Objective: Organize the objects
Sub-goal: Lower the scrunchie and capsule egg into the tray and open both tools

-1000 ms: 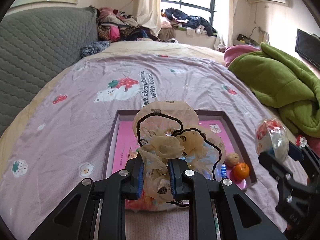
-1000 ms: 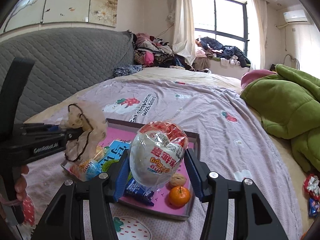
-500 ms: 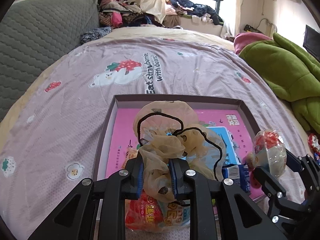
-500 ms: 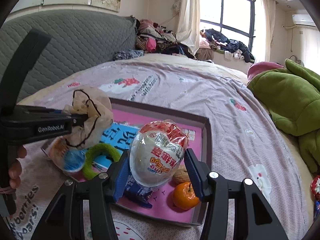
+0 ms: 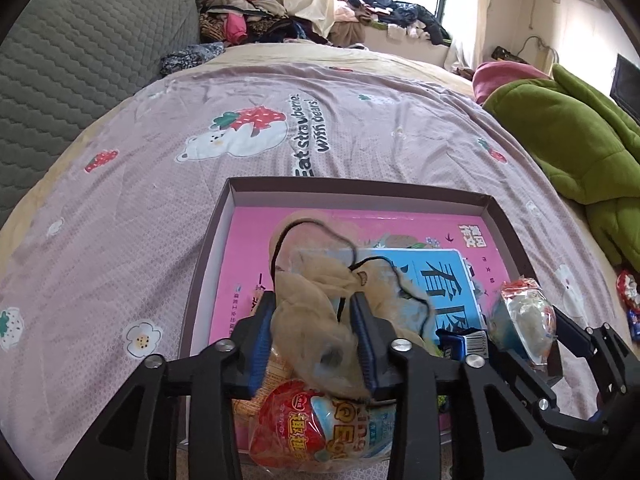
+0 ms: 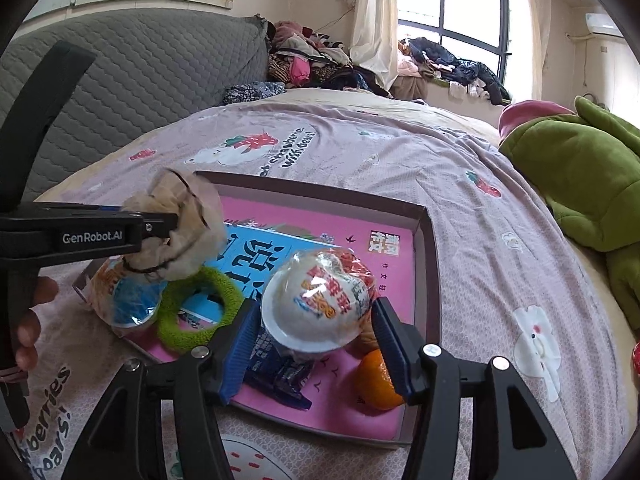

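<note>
A shallow box [image 6: 430,248] lined in pink is seen on the bedspread [image 5: 160,160], and much of the sorting appears done: a green hair loop [image 6: 200,308], a dark blue packet [image 6: 280,372], an orange [image 6: 378,380] and a wrapped snack ball [image 5: 316,428] are already lying inside it. Two things are being released over the box. The left gripper [image 5: 314,332] is seen with its jaws opening around a beige scrunchie [image 5: 320,316]; the fabric is blurred and seems to be slipping free, though contact with the pads cannot be ruled out. The right gripper [image 6: 316,340] is also opening, with a wrapped egg-shaped treat [image 6: 320,300] between its jaws and a gap visible on either side. What is left, apparently, is withdrawal and a few wrapped sweets [image 5: 626,292] left on the bedspread beyond the box. The orange and hair loop are shown only in the right view; the stray sweets are clearer in the left.
</note>
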Demonstrator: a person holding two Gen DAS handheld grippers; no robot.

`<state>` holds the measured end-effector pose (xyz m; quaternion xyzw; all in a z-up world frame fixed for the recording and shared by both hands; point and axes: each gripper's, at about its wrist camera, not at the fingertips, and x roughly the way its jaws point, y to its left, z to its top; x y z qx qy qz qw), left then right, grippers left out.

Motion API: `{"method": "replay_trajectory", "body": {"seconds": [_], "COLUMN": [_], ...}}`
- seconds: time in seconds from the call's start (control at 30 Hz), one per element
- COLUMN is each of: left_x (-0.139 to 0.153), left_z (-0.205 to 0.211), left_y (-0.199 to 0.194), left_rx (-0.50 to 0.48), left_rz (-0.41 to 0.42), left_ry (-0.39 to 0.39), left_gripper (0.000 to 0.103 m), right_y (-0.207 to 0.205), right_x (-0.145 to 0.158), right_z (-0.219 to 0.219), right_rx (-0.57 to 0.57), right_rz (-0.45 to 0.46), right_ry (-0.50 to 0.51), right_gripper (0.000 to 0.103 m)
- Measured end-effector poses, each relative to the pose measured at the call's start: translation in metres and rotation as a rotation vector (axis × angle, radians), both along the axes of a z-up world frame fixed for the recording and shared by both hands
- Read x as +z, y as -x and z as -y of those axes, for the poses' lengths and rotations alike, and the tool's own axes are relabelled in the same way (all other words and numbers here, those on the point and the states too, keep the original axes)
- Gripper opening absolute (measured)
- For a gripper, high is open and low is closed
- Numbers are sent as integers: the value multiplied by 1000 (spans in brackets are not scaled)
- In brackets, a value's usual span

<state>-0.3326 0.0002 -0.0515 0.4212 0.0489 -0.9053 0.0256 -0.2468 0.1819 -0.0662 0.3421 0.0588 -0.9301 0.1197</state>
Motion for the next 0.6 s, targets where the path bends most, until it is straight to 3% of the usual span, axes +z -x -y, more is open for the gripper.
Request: {"method": "replay_trajectory", "body": {"seconds": [0.1, 0.6], "left_x": [3, 39], "left_z": [1, 1], "left_y": [-2, -32], "left_rx": [9, 27], "left_rz": [-13, -125], "left_ry": [5, 29], "left_gripper": [58, 69], "right_y": [-1, -11], "right_x": [3, 27], "right_z": [-2, -4], "right_rx": [-1, 3], "right_rz": [-6, -55], "right_ry": [15, 63], "right_gripper": [58, 60]}}
